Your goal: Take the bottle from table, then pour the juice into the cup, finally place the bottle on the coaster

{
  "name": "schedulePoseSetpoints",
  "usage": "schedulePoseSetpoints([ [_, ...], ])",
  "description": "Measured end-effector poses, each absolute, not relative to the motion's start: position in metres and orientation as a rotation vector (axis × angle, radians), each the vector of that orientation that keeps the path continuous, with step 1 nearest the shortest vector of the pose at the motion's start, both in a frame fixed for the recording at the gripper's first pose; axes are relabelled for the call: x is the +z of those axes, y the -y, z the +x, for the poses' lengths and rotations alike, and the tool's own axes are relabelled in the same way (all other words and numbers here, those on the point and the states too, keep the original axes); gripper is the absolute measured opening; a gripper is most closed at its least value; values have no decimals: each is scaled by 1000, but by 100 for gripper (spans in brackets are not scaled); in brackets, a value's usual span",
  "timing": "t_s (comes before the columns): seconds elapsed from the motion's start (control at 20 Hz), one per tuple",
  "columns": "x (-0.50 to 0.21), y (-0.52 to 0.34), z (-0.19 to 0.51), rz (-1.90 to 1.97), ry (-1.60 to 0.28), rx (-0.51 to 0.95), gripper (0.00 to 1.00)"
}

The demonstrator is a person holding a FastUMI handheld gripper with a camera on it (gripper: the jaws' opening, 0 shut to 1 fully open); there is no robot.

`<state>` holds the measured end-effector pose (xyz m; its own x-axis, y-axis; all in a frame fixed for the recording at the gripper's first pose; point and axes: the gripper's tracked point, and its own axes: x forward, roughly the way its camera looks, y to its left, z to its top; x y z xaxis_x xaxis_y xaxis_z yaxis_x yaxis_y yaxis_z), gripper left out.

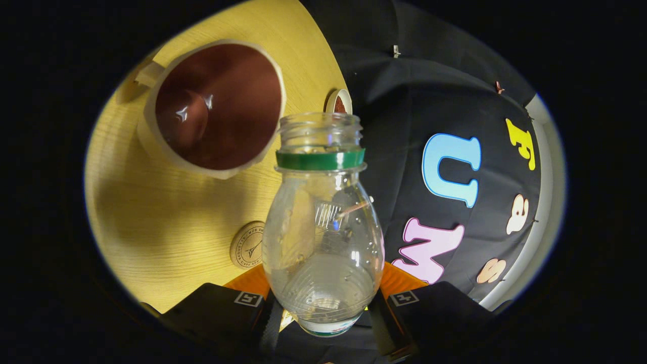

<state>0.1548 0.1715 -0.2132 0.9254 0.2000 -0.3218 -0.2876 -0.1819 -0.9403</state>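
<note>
My gripper (323, 303) is shut on a clear plastic bottle (323, 232) with a green neck ring and no cap, both fingers pressing its lower body. The bottle looks nearly empty and is held raised over the wooden table (151, 212). Its open mouth points past the rim of a white cup (215, 106), which stands just beyond and to the left and holds dark reddish juice. A round cork coaster (248, 244) lies on the table, left of the bottle's body and nearer to the fingers than the cup.
A small round lid or cap (339, 102) with a dark inside lies at the table's far edge, just behind the bottle's mouth. The black booth cloth (455, 101) hangs to the right beyond the table edge.
</note>
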Motion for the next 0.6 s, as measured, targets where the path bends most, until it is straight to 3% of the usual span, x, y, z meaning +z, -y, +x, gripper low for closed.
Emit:
schedulePoseSetpoints([
  [0.6, -215, -174, 153, -1797, -20, 437, 75],
])
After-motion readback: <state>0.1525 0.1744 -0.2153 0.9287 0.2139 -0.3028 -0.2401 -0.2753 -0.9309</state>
